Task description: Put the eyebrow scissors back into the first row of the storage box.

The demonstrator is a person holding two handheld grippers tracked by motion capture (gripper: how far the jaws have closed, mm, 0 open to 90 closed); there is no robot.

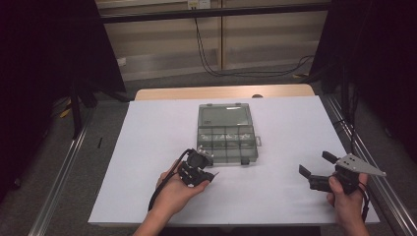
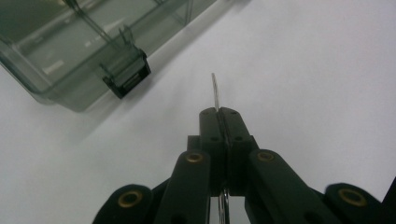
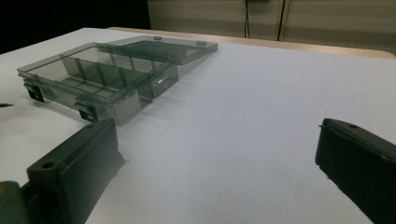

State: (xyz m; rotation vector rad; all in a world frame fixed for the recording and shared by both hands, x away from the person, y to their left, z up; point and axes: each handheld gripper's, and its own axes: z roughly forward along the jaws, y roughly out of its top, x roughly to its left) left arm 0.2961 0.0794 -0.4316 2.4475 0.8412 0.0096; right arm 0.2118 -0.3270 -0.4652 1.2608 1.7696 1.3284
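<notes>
A white table top [image 1: 275, 147] carried everything, with a bare wooden strip [image 1: 223, 91] showing along its far edge at twelve o'clock. Near the middle of the white surface lay a smoky clear plastic box [image 1: 227, 144], opened flat, its lid [image 1: 225, 116] folded back toward twelve o'clock and resting on the table. The tray part was split by thin walls into many small compartments; pale glints showed in the row nearest the hinge, but whether those were contents or reflections could not be told. From the right gripper view the compartments [image 3: 88, 74] looked bare, and a white label [image 3: 127, 108] sat on the side wall. Two dark latches hung from the front edge, one [image 2: 127, 74] seen close up in the left gripper view.

The left gripper [image 1: 207, 175] sat just off the box's front corner, at about seven o'clock from it, apart from the box. Its jaws were clenched on a thin metal piece [image 2: 215, 92], a narrow curved sliver standing edge-on above the tips.

The right gripper [image 1: 316, 163] was well apart at four o'clock from the box, near the table's right edge, its jaws spread wide and released, with bare table between them.
</notes>
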